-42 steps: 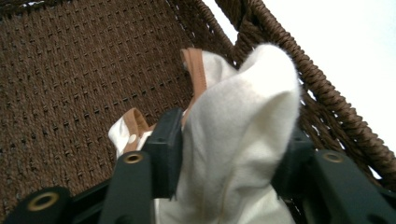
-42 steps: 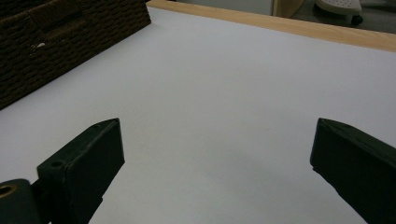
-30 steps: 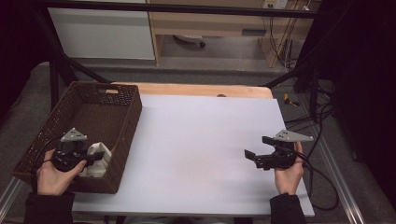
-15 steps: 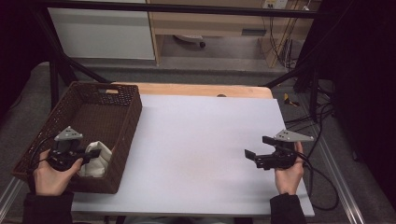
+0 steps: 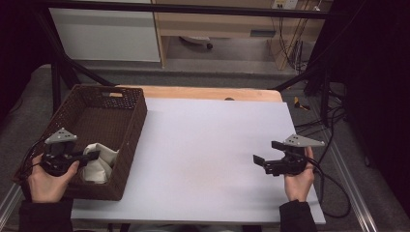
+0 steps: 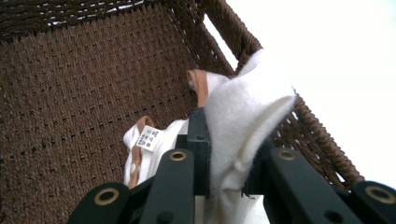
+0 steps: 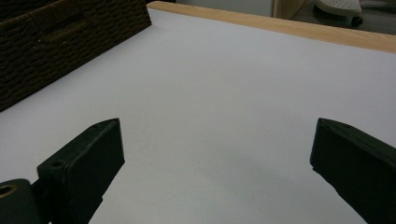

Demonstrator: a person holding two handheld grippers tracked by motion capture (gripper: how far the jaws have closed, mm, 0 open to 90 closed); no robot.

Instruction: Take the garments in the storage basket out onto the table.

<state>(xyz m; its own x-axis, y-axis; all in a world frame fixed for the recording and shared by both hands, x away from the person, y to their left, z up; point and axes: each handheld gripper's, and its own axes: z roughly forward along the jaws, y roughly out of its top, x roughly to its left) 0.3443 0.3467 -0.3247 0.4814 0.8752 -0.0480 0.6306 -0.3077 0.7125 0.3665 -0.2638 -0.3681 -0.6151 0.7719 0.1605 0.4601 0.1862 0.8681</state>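
Your left gripper (image 6: 224,154) fingers pinch the white fleece cloth (image 6: 243,121) inside the dark woven wicker basket (image 5: 121,140), probably to lift it. Your right gripper (image 5: 263,157) fingers wait spread wide over bare white bench (image 5: 203,145).

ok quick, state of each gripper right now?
Left gripper: closed on the white cloth in the basket.
Right gripper: open, holding nothing, over the table.

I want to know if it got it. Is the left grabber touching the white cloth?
Touching. The left gripper view shows the left gripper pinching the white cloth.
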